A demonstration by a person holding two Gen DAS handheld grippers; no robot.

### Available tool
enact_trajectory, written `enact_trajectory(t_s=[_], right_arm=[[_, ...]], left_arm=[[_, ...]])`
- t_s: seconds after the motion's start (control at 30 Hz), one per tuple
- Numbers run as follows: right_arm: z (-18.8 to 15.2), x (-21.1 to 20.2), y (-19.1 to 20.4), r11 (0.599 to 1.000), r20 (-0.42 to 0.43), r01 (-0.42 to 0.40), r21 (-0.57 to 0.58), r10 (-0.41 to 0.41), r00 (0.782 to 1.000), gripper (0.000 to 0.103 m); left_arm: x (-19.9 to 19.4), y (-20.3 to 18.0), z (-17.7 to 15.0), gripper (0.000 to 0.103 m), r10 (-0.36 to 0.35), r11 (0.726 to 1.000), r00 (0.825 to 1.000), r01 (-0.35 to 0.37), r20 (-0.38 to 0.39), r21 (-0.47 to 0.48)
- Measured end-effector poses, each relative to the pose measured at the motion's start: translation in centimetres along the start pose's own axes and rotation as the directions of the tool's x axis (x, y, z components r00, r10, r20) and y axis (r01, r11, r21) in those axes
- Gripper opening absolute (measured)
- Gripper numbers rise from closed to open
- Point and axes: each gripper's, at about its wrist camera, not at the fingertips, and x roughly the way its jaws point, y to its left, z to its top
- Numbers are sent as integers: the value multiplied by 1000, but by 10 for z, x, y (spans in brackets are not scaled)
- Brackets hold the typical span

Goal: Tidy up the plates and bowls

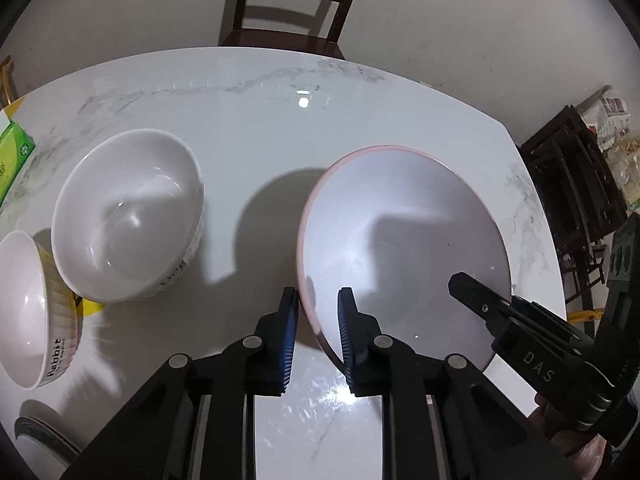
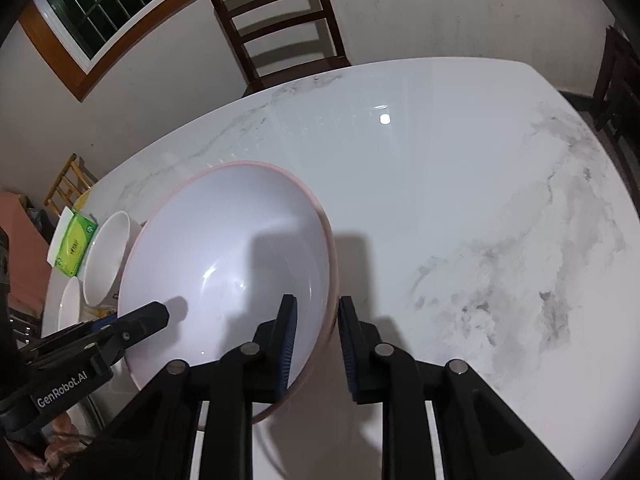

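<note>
Both grippers straddle opposite sides of the pink-rimmed bowl (image 1: 400,248) on the marble table (image 1: 248,120): left gripper (image 1: 318,340) at its left rim, right gripper (image 2: 318,344) at its right rim. Each stands part-open around the rim, pads not visibly clamped. Neither is judged nearer; two smaller bowls (image 1: 128,216) sit well apart to the left.

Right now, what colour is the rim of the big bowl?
Pale pink, around a white inside; the big bowl shows it best in the right wrist view.

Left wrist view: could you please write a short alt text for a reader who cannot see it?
Two claws straddle opposite rims of a large pink-rimmed bowl on a white marble table: the left claw near the camera, the right claw reaching in from the right. Two smaller white bowls, one plain and one marked "Rabbit", sit to the left, with a wooden chair behind.
</note>
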Motion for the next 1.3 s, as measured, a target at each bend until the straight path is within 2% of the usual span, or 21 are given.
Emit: enact_trajectory(t_s=[0.4,0.83,1.07,1.3], right_arm=[[-34,-33,19,1000,-1,-14,-3,14,1000,21],[-110,-73,45,999,-30,-49,-17,49,998,21],[-145,-82,58,998,-51,-62,-28,61,997,21],[-165,-82,64,997,-73,-73,-26,71,995,21]], left_arm=[[-32,6,-32,17,1,1000,1000,-1,6,-1],[-84,24,-100,16,32,999,999,-32,10,15],[-96,40,-129,16,21,1000,1000,-21,-2,4],[-100,53,-158,16,13,1000,1000,-13,-7,-17]])
